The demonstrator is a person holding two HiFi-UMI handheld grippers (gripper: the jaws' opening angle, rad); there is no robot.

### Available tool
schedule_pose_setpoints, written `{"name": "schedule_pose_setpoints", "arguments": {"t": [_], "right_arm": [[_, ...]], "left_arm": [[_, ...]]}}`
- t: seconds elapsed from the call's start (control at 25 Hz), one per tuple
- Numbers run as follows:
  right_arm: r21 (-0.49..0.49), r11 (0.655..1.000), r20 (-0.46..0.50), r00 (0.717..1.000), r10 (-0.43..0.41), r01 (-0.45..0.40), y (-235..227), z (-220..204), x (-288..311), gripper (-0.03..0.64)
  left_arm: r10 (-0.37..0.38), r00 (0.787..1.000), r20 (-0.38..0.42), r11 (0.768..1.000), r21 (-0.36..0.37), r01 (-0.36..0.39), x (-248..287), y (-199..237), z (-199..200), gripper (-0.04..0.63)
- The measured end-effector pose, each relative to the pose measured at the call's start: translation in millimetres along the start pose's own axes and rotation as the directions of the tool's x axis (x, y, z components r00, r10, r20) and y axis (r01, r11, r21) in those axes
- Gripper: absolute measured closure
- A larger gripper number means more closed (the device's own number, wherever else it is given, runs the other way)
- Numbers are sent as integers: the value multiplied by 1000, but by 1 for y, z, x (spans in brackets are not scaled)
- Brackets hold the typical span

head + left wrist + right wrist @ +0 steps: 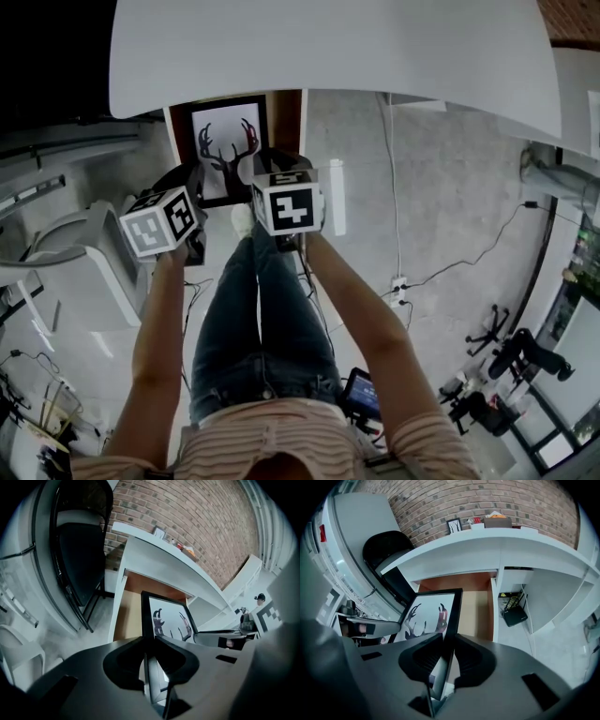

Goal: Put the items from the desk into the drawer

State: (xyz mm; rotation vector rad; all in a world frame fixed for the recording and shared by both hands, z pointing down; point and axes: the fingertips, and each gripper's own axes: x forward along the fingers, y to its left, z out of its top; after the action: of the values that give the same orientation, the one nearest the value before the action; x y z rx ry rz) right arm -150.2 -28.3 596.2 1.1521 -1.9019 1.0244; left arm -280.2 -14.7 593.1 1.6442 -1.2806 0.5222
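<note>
A black picture frame [225, 150] with a deer-antler print hangs tilted over the open drawer [286, 112] under the white desk [328, 56]. My left gripper [187, 202] is shut on the frame's left edge, and my right gripper [272, 173] is shut on its right edge. In the left gripper view the jaws [152, 656] pinch the frame [168, 620] above the wooden drawer floor [126, 616]. The right gripper view shows the same grip [447, 656] on the frame [431, 613], with the drawer [476, 606] beyond. A small frame [453, 525] and a box [497, 521] stand on the desk top.
A black chair [389, 550] stands to the left of the desk against a brick wall. A black device [514, 613] lies on the floor under the desk's right side. A white chair [84, 272] and cables [403, 281] are on the floor near my legs.
</note>
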Motion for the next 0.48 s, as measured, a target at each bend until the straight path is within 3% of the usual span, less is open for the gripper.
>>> {"name": "schedule_pose_setpoints", "arguments": {"t": [0.48], "right_arm": [[6,1000,-32,999,-29,29,-15,16,56,531]], "left_arm": [[6,1000,-25,1000,-27,-7,51,28,18,520]]}}
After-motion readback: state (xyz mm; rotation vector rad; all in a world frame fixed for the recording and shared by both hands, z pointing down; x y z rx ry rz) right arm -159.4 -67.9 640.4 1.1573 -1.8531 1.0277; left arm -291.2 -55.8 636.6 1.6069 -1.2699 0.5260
